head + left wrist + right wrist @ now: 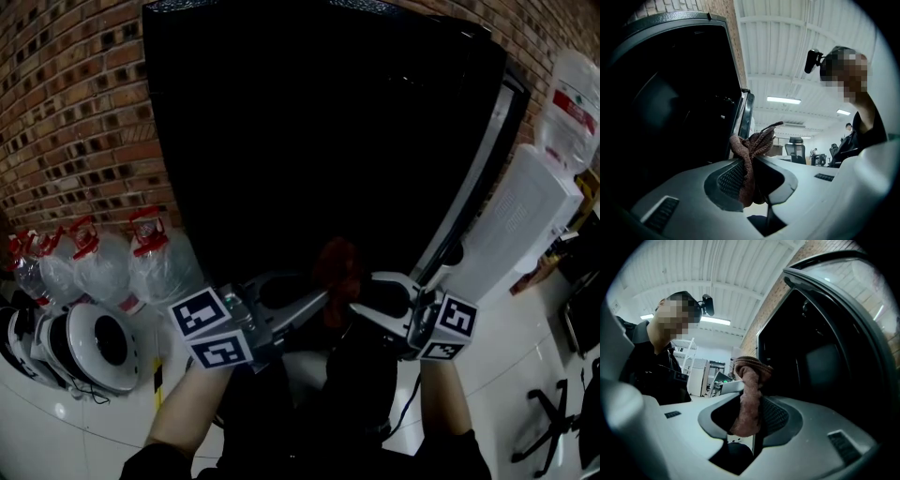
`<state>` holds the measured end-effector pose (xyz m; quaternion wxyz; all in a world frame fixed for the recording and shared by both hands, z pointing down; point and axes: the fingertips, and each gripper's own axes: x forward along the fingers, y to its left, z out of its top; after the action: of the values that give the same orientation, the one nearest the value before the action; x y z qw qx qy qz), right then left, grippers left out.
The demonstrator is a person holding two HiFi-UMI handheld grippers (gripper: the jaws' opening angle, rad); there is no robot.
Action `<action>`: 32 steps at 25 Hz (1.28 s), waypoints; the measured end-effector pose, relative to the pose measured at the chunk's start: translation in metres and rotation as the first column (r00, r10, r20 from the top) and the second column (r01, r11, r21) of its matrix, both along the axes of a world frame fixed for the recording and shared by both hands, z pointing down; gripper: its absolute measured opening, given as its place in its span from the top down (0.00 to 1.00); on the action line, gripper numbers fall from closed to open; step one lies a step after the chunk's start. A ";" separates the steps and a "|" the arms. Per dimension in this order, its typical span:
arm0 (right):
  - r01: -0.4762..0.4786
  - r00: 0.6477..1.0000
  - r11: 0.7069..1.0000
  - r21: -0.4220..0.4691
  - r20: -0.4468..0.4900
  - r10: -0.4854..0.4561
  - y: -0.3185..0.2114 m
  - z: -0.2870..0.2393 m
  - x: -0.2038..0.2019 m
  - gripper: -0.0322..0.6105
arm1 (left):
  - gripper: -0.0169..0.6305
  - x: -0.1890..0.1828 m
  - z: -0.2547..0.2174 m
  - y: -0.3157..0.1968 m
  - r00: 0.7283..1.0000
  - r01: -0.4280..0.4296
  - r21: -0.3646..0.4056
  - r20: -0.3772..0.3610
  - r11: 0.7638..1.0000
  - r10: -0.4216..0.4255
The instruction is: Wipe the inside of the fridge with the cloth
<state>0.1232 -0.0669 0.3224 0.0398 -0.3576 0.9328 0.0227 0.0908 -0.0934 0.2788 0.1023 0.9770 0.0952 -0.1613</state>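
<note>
Two grippers, one cloth, one fridge.

Left gripper (749,164): pressed together on the one reddish-brown cloth (754,143), pinching its hanging fold, with the bunched top poking up above the pads.

Right gripper (747,401): spread, the same cloth hanging between the pads and leaning toward the right-hand one, not clamped.

Both sets of tips meet at the cloth, near and central, just in front of the black fridge (309,122) and outside its dark inside.

One fridge door (478,178), swung open to the right.

Far left, by the brick wall (75,112): four clear water bottles (155,262) with red caps.

Right of the door: one white water dispenser (520,216), one bottle on top.

Two forearms (187,412) at the near edge.
</note>
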 end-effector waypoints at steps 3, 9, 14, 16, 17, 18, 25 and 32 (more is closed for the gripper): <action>-0.046 0.999 0.999 0.009 0.005 0.046 0.003 -0.002 0.009 0.72 | 0.88 0.006 -0.015 -0.009 0.999 0.010 -0.009 -0.033 1.000 -0.010; -0.273 0.958 0.961 0.050 -0.072 0.276 -0.002 -0.012 0.040 0.75 | 0.88 0.046 -0.050 -0.028 0.996 0.077 0.059 -0.039 0.995 -0.075; -0.485 0.852 0.863 0.145 -0.147 0.503 0.007 -0.047 0.071 0.78 | 0.88 0.076 -0.087 -0.047 0.988 0.146 0.116 -0.064 0.982 -0.140; -0.579 0.773 0.785 0.218 -0.157 0.614 0.018 -0.063 0.084 0.78 | 0.88 0.087 -0.099 -0.059 0.984 0.169 0.129 -0.071 0.977 -0.161; -0.639 0.714 0.724 0.259 -0.151 0.684 0.025 -0.071 0.094 0.78 | 0.88 0.092 -0.104 -0.064 0.983 0.176 0.134 -0.072 0.975 -0.167; -0.700 0.643 0.650 0.295 -0.134 0.754 0.031 -0.077 0.106 0.79 | 0.88 0.098 -0.110 -0.070 0.982 0.182 0.137 -0.073 0.974 -0.173; -0.817 0.531 0.538 0.209 -0.092 0.842 0.014 -0.069 0.139 0.57 | 0.88 0.130 -0.152 -0.089 0.979 0.192 0.180 -0.108 0.965 -0.175; -0.808 0.553 0.558 0.189 -0.079 0.829 -0.008 -0.063 0.131 0.54 | 0.88 0.141 -0.169 -0.086 0.980 0.168 0.265 -0.147 0.950 -0.132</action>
<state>0.2540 -0.0748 0.2594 -0.0266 -0.7443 0.6549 0.1282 0.2320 -0.1793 0.1094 -0.0536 0.9737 0.0485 -0.2160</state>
